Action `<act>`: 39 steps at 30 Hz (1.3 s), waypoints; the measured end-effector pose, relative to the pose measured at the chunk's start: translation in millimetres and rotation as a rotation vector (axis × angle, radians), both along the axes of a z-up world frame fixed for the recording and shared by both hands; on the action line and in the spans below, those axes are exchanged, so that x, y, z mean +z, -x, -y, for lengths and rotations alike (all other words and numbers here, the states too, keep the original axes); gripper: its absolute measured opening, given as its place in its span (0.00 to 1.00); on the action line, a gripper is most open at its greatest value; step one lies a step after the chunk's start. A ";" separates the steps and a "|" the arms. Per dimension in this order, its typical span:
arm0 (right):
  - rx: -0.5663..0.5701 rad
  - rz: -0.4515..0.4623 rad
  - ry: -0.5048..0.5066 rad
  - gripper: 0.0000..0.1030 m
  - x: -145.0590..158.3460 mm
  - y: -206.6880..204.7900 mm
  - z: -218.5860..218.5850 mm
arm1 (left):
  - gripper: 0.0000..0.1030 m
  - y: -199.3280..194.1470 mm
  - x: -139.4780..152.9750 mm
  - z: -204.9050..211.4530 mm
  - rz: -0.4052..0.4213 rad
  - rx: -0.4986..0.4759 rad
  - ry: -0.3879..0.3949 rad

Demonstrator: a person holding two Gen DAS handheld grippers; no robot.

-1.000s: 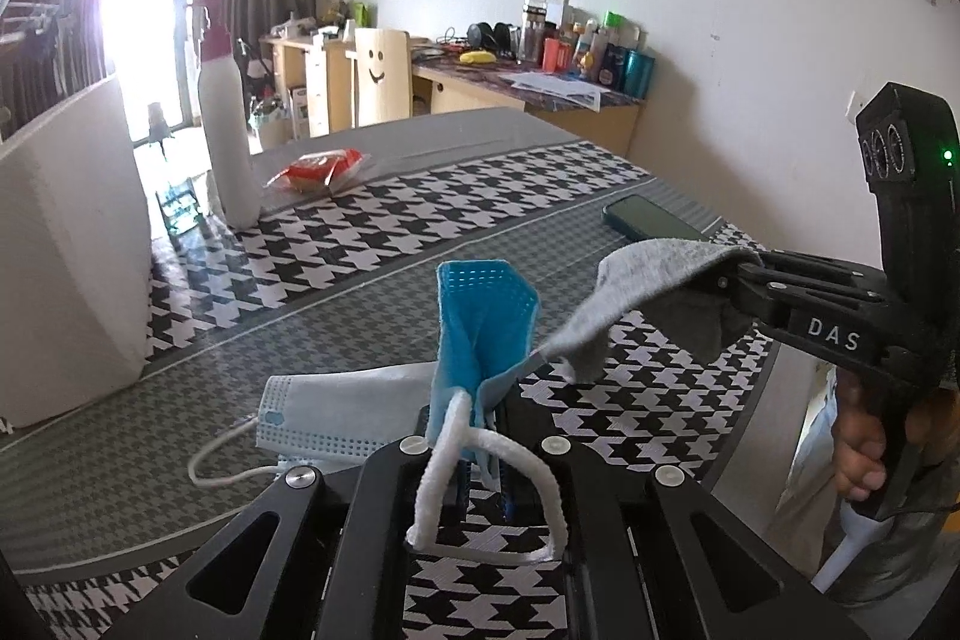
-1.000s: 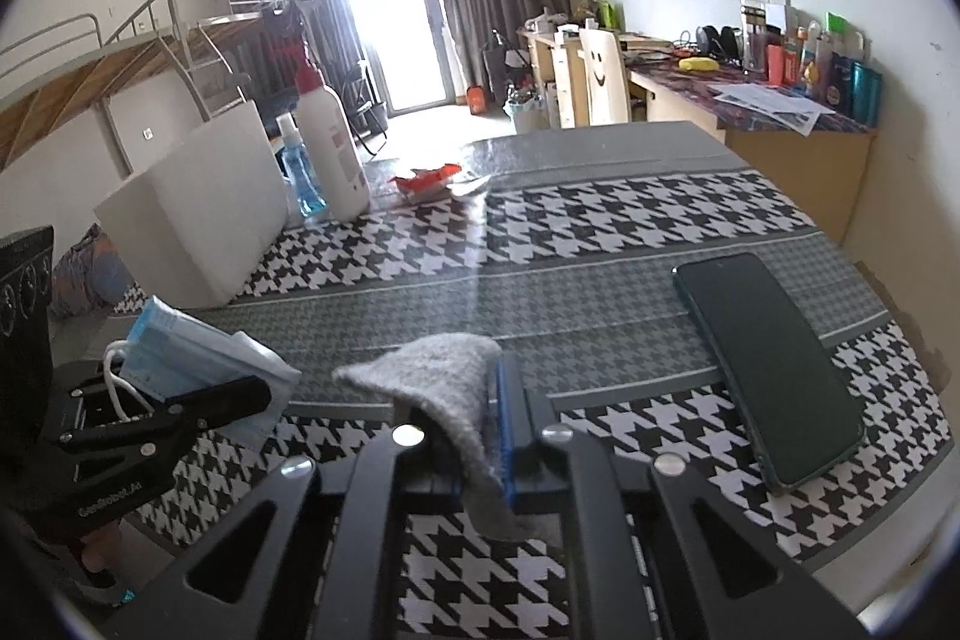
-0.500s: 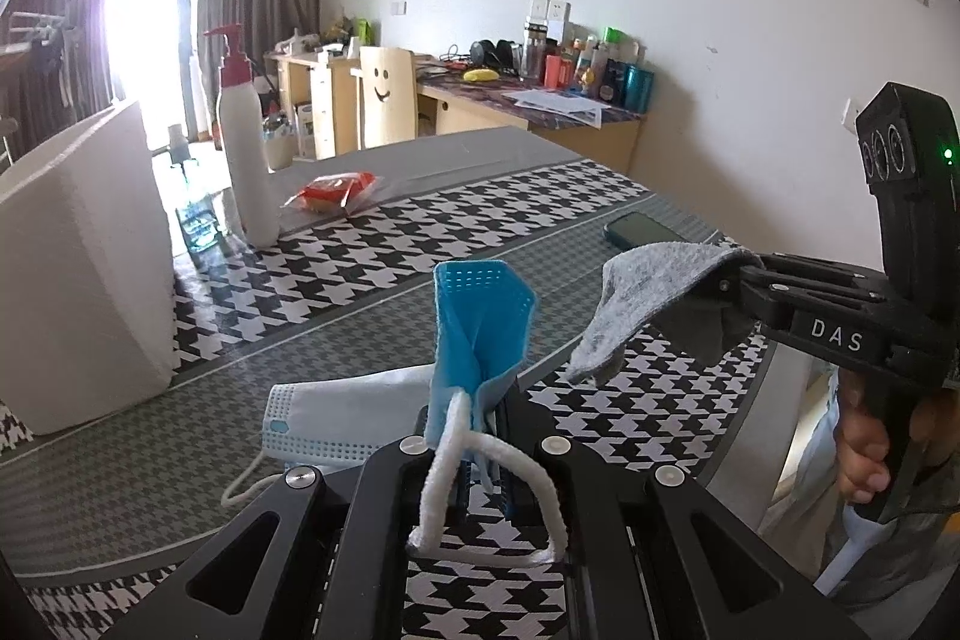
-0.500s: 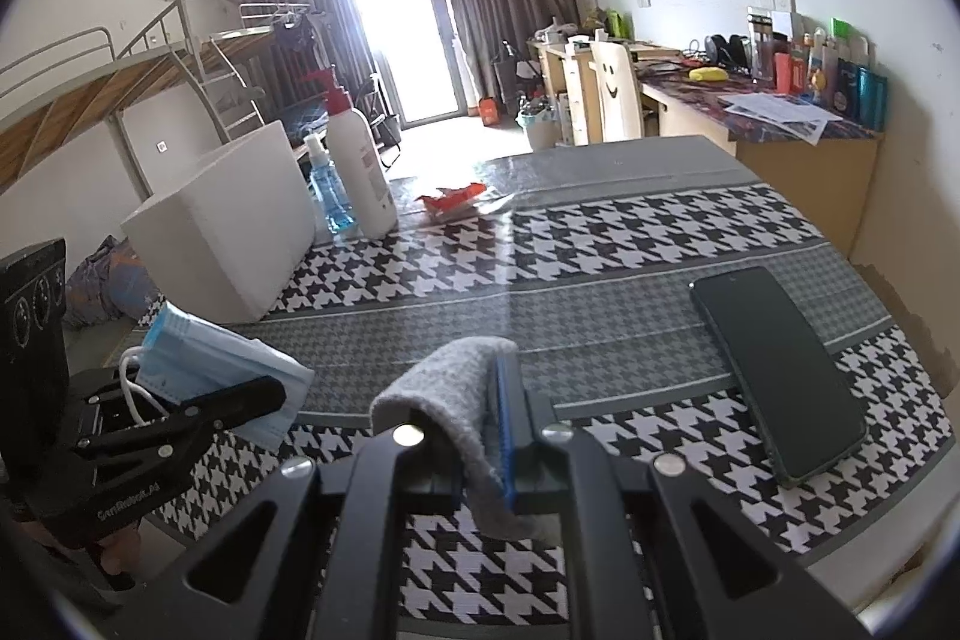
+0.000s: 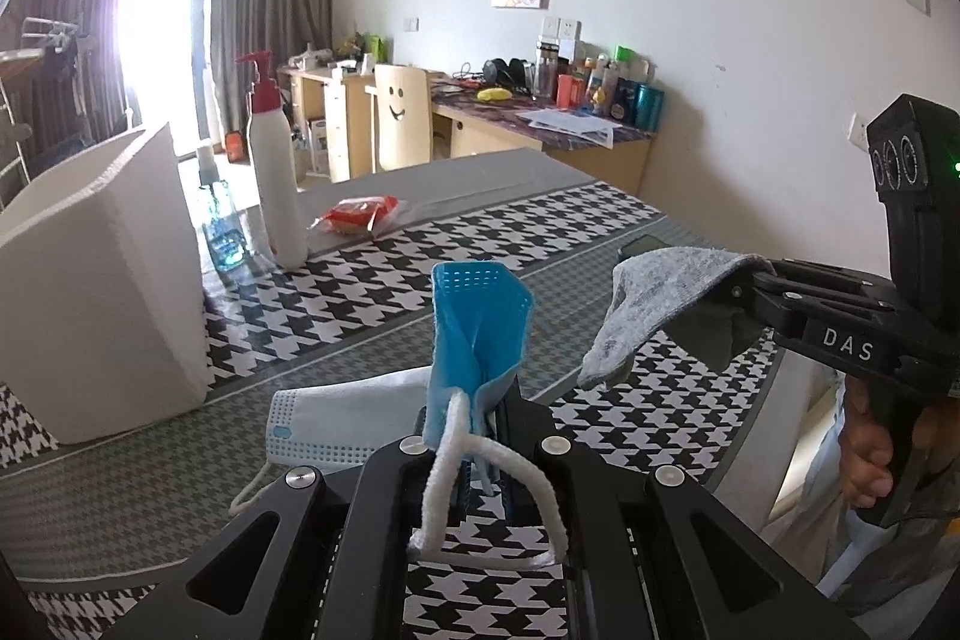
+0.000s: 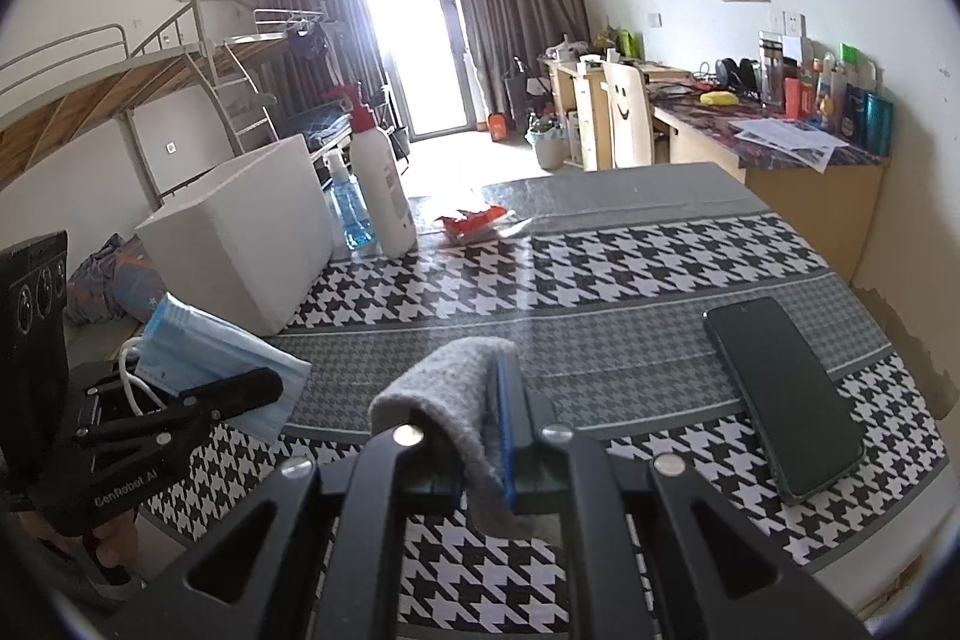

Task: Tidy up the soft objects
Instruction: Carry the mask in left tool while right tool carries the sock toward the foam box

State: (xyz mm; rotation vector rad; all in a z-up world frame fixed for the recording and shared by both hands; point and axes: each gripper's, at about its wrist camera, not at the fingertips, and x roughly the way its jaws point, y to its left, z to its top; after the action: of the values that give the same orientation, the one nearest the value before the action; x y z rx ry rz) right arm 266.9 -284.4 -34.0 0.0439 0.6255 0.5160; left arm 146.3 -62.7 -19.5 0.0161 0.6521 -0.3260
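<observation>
A: Left hand-held gripper (image 5: 480, 436), what's it got?

B: Clamped on a blue face mask (image 5: 477, 334). Mask is pinched btwn the jaws, folded, sticking up; white ear loop (image 5: 480, 466) droops back over the gripper body. It's off the desk (image 5: 600, 232).

A: Anything under it?

B: Yes, a 2nd, paler mask (image 5: 336, 418) lies flat on the desk just behind the held one, w/ its loop trailing toward the near edge.

A: Right hand-held gripper (image 6: 501, 436)?

B: Closed on a grey sock (image 6: 456, 400). Sock's folded over the left jaw, hanging limp, also clear of the desk. In the left view it shows at the right, sock (image 5: 660, 304) dangling from the tips, a person's hand (image 5: 870, 454) on the handle.

A: The two grippers, touching?

B: No, apart, side by side above the near part of the desk.

A: What else is on there?

B: White box (image 6: 246, 232) at left. Beside it a white pump bottle w/ red top (image 6: 381, 184) and a small blue bottle (image 6: 354, 214) btwn them. Red packet (image 6: 474, 223) farther back. Dark phone (image 6: 780, 394) flat at right, near the edge.
</observation>
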 end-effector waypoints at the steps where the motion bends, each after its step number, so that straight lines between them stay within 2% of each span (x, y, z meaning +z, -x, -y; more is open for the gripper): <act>1: 0.005 0.005 -0.001 0.12 1.2 0.6 -0.9 | 0.07 0.4 1.2 -0.8 0.002 0.001 0.000; 22: 0.027 0.060 -0.024 0.12 20.2 1.5 -12.3 | 0.07 0.5 19.2 -10.8 0.044 0.017 0.001; 39: 0.012 0.081 -0.054 0.12 35.7 -7.2 -15.4 | 0.07 -3.0 38.1 -14.4 0.115 0.030 -0.037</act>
State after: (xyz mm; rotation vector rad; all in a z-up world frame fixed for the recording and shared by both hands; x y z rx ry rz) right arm 274.1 -269.0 1.7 0.0699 0.5327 0.5440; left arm 149.2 -48.3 18.6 0.0594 0.5441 -0.2817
